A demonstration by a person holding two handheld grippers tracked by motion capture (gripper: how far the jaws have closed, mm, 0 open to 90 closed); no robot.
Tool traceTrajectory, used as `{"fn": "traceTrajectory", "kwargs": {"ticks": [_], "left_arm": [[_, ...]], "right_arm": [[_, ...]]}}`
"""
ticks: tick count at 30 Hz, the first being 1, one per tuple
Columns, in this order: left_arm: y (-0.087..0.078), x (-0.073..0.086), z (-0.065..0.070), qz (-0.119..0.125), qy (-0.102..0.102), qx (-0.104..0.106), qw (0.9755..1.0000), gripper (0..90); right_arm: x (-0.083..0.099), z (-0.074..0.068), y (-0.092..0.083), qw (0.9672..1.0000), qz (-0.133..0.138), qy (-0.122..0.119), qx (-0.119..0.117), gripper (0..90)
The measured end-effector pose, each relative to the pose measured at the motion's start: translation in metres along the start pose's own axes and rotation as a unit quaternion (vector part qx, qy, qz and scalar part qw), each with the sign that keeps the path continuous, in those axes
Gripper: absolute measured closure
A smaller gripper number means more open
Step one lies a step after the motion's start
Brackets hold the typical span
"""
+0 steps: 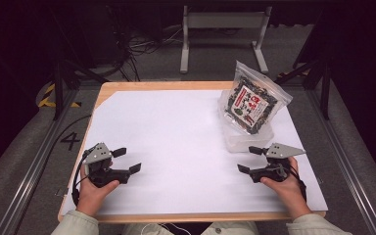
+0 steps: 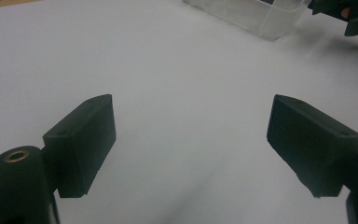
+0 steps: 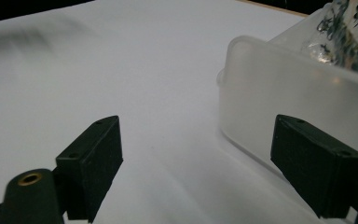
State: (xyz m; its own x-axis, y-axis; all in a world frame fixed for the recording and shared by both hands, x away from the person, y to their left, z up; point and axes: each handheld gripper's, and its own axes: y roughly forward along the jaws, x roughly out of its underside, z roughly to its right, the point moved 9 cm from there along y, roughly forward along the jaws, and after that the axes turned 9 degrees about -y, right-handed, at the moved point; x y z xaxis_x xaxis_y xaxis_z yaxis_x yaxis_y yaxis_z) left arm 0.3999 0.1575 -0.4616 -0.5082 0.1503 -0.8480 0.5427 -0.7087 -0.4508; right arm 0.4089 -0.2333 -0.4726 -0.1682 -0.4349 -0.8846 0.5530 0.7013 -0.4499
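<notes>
- Broadly, one table (image 1: 127, 90) carries one white sheet (image 1: 176, 142); nothing else large stands on it.
- One clear plastic tub (image 1: 247, 137) sits at the right far part of the sheet, near the right gripper (image 1: 247, 159).
- One snack bag (image 1: 254, 100) stands tilted in the tub, leaning out over its far rim.
- Two grippers: the right one has its fingers (image 3: 93, 161) spread wide, empty, just beside the tub wall; the left gripper (image 1: 127, 160) rests well apart, fingers (image 2: 86, 140) equally wide, holding nothing.
- Risk, as I judge it: the tub looks light, so a sideways nudge could slide or tip it and spill the bag; the glossy bag could slip from a shallow pinch.
</notes>
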Motion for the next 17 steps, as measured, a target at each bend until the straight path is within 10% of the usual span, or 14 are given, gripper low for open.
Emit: {"fn": "traceTrajectory", "kwargs": {"ticks": [17], "left_arm": [[0.012,0.011,-0.006,-0.02,0.007,-0.009,0.9997,15.8]], "right_arm": [[0.007,-0.006,0.007,0.9999,-0.011,0.001,0.0,16.8]]}}
